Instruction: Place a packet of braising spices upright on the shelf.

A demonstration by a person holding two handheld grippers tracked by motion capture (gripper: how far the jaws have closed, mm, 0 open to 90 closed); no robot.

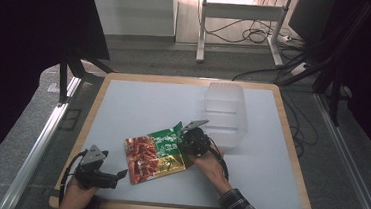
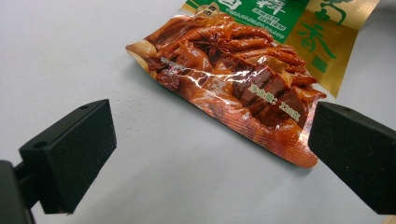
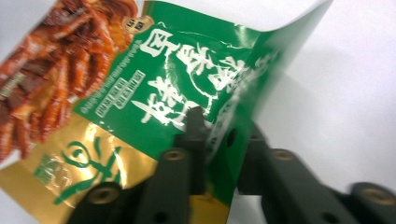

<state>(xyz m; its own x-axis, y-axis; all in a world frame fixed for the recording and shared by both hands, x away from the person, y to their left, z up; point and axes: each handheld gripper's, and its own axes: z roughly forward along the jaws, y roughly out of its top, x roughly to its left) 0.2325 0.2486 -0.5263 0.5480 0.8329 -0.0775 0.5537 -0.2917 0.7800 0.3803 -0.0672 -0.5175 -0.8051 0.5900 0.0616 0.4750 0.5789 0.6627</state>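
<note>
The desk (image 1: 138, 101) is carrying a clear plastic bin (image 1: 224, 112) at one o'clock. The snack pouch (image 1: 157, 152) is lying near centre, its green edge being pinched by the right gripper (image 3: 219, 135). At seven o'clock the left gripper (image 2: 210, 149) is resting, fingers spread.

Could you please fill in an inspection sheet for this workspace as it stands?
Surface: pale table top with a wooden rim, mostly bare.
Job's things: snack packet lies near the front, its green edge lifted; clear plastic container stands behind it.
Clutter: nothing seen.
Grippers: right gripper is shut on the packet's green edge; left gripper is open, jaws wide apart, short of the packet's red end.
Cables: a black cable trails from the right gripper; loose cables lie on the floor beyond the table.
Surroundings: a white desk frame behind, dark curtains at both sides.
</note>
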